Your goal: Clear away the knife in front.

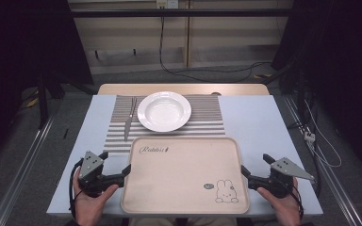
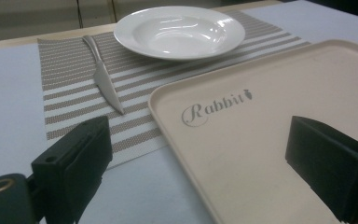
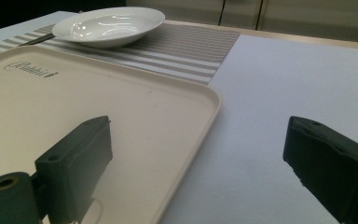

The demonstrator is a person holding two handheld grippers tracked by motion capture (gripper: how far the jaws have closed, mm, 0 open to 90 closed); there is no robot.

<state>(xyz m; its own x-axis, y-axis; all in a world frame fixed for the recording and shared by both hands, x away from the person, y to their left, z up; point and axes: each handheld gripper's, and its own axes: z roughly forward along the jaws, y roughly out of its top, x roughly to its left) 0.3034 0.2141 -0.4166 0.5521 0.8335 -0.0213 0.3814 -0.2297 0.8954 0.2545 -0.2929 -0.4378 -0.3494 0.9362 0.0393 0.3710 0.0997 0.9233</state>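
A beige tray [image 1: 184,174] with a rabbit drawing and the word "Rabbit" lies at the table's near edge. Behind it, a white deep plate [image 1: 164,110] and a knife [image 1: 129,120] rest on a striped placemat [image 1: 207,117]. My left gripper [image 1: 118,162] is open, its jaws straddling the tray's left rim. In the left gripper view the gripper [image 2: 200,158] has the tray [image 2: 270,121] corner between its jaws, with the knife [image 2: 103,79] and plate [image 2: 179,30] beyond. My right gripper [image 1: 255,165] is open astride the right rim; in its own view the gripper [image 3: 200,158] straddles the tray [image 3: 74,107] edge.
The pale blue table [image 1: 254,122] has bare surface on both sides of the tray. A wooden strip [image 1: 184,88] borders the far edge. Cables [image 1: 311,136] trail on the floor to the right, and a metal rail [image 1: 23,165] runs along the left.
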